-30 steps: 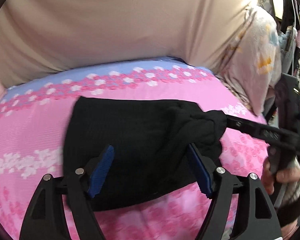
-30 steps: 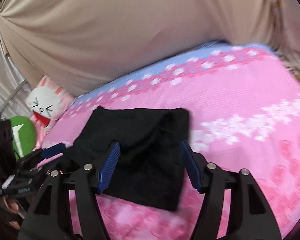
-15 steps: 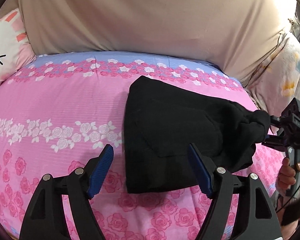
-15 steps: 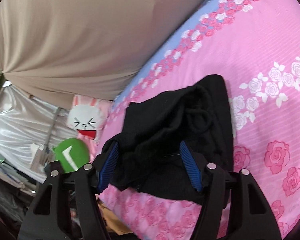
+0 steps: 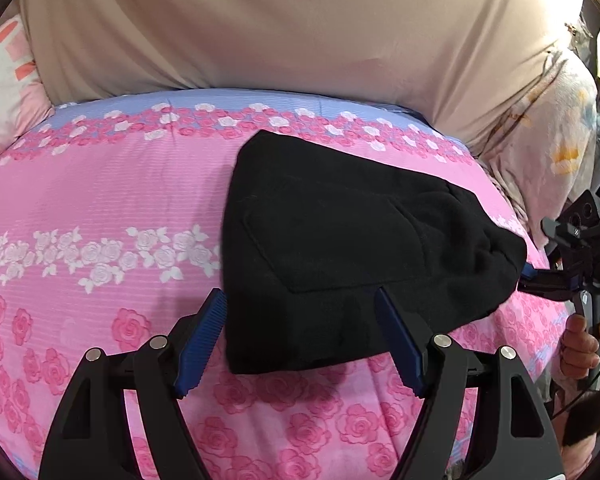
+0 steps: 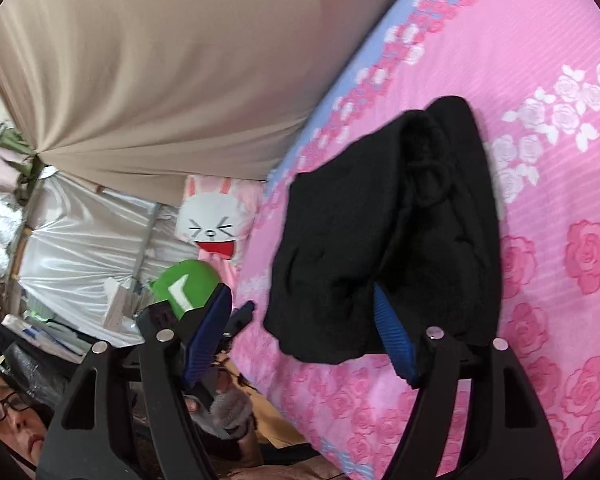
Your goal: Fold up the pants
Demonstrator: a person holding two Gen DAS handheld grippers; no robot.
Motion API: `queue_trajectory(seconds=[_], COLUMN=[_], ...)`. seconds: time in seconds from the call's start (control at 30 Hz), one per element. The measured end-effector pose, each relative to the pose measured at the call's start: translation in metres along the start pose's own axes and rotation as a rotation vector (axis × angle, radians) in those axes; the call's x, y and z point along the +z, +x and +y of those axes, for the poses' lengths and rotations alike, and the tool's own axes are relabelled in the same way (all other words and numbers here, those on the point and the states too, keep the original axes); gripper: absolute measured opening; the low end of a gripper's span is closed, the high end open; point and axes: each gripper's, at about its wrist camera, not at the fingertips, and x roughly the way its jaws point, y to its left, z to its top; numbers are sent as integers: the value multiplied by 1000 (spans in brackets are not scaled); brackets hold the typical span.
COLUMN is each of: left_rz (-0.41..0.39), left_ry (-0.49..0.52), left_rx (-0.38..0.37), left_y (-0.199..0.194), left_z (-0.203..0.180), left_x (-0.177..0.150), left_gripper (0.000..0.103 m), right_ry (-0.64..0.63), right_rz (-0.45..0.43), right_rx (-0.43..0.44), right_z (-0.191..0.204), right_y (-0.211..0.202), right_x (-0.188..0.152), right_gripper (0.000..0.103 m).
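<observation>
Now the folded black pants (image 5: 340, 248) lie lengthwise across the bedsheet (image 5: 100, 200).

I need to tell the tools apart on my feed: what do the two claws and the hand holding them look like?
Both look alike: the left claw and right claw have black angular frames with silver rivets and ribbed blue pads. A thin black cable trails by the hand on the right handle, with a dark cuff below.

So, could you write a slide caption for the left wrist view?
Open left gripper above folded black pants on a pink rose-printed bedsheet.
</observation>
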Motion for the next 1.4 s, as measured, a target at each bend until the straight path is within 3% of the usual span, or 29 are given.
queue_trajectory(seconds=[0.17, 0.2, 0.23, 0.27, 0.3, 0.4, 0.47, 0.5, 0.57, 0.6, 0.67, 0.8, 0.93, 1.27, 1.33, 1.4], left_rz=[9, 11, 15, 18, 20, 13, -2, -3, 11, 24, 49, 62, 56, 58, 58, 58], left_ry=[35, 39, 44, 55, 64, 103, 126, 136, 148, 149, 157, 221, 271, 288, 289, 289], left_rx=[-31, -37, -43, -50, -54, -58, -55, -50, -32, -37, -45, -28, 10, 68, 71, 70], left_y=[3, 4, 5, 7, 7, 4, 4, 6, 18, 24, 36, 53, 63, 69, 68, 68], left_z=[-16, -19, -23, -29, -33, -48, -57, -60, -67, -69, -78, -105, -125, -133, -133, -134], left_x=[1, 1, 2, 3, 3, 5, 6, 7, 9, 9, 11, 10, 8, 6, 6, 6], left_gripper=[73, 73, 73, 73, 73, 74, 80, 80, 80, 80, 80, 80, 81, 84, 84, 84], right_ry=[-47, -79, -103, -141, -208, -462, -559, -562, -488, -461, -399, -390, -362, -344, -327, -325], right_rz=[18, 12, 16, 21, -3, -157, -194, -186, -99, -71, -55, -133, -147, -129, -131, -131], right_rx=[-158, -200, -230, -264, -271, -290, -336, -384, -587, -634, -614, -546, -530, -496, -491, -474], right_z=[0, 3, 6, 13, 35, 110, 125, 116, 63, 44, 17, 24, 18, 8, 6, 6], right_y=[21, 31, 38, 43, 44, 16, 9, 12, 36, 41, 39, 8, -9, -5, -5, -3], right_x=[3, 4, 6, 9, 13, 13, 11, 14, 23, 23, 20, 14, 11, -2, -2, -1], right_gripper=[72, 60, 33, 15, 11, 11, 11, 11, 11, 11, 13, 19, 29, 35, 49, 54])
